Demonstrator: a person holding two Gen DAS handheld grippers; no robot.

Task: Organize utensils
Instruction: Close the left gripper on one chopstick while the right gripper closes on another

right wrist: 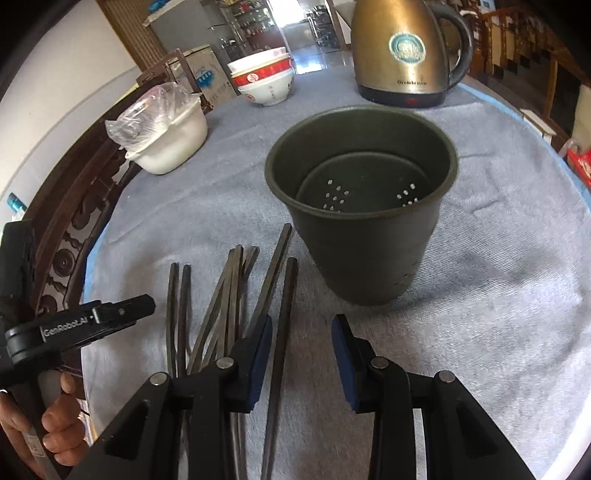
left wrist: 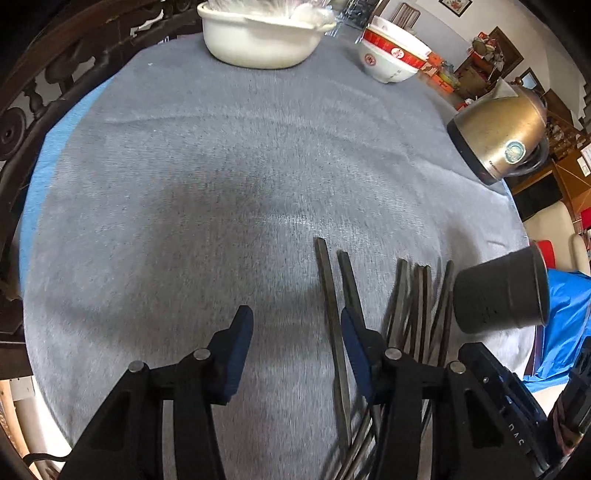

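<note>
Dark chopsticks all lie loose near the tabletop's near edge; our left hand-held gripper gapes empty; right view: our right hand-held gripper spread over them, holder empty; nothing sorted yet.

We worked at a table spread with a grey cloth over a blue underlay, with carved dark wooden chair backs standing just beside its left edge. Beyond the table we saw a white wall, a wood-panelled section and glass display shelves, and daylight shone on the glossy floor through a far doorway. A framed picture hung on the far wall.
</note>
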